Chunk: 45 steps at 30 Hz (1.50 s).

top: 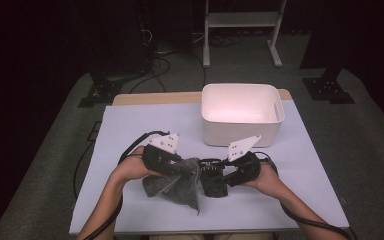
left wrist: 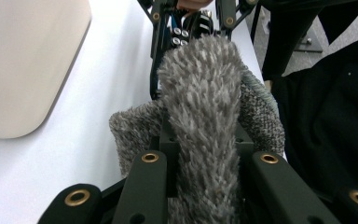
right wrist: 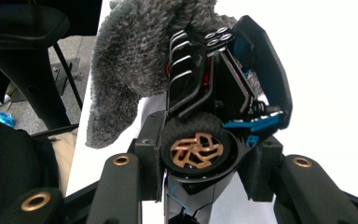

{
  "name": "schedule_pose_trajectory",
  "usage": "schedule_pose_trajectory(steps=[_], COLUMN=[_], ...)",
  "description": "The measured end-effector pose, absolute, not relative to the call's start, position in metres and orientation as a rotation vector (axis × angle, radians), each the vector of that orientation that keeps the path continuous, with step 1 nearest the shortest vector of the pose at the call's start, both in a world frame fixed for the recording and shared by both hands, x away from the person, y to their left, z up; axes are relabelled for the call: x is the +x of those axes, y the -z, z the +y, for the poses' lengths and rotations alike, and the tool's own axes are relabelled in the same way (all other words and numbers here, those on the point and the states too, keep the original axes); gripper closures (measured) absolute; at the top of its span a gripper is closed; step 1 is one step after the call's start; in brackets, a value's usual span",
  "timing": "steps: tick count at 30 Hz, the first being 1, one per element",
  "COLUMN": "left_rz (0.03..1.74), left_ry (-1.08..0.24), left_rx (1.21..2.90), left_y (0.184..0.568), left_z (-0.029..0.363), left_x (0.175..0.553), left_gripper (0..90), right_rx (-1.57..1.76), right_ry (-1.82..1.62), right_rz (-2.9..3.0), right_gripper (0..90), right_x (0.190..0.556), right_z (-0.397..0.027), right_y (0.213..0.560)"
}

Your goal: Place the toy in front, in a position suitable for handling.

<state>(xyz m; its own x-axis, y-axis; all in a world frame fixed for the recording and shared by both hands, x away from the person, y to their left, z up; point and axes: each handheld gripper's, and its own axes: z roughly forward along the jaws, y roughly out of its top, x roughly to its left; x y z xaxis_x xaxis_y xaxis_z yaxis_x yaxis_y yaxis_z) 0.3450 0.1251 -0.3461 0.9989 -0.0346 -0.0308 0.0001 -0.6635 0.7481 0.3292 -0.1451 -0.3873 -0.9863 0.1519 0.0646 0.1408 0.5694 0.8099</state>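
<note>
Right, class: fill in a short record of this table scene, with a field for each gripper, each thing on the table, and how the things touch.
left gripper: shut on the grey cloth
right gripper: shut on the black toy car, jaws at a wheel
contact: cloth lies against the car
white bin: behind both grippers, inside looks bare
table: white top
</note>
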Motion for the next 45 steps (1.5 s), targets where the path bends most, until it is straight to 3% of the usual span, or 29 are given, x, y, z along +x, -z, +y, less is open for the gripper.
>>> schedule_pose_trajectory(steps=[21,45], left_rz=[-0.119,-0.109], left_ry=[0.013,0.022], left_rx=[2.342,2.38], left_y=[0.319,0.324], left_z=[0.098,0.104], left_x=[0.345,0.342], left_gripper=[76.6,76.5], right_rx=[0.228,0.221], right_ry=[-1.419,-1.372], right_rz=[2.746,2.772], right_gripper=[56.4,55.4], right_x=[0.321,0.321], right_z=[-0.14,-0.138], right_y=[0.387,0.397])
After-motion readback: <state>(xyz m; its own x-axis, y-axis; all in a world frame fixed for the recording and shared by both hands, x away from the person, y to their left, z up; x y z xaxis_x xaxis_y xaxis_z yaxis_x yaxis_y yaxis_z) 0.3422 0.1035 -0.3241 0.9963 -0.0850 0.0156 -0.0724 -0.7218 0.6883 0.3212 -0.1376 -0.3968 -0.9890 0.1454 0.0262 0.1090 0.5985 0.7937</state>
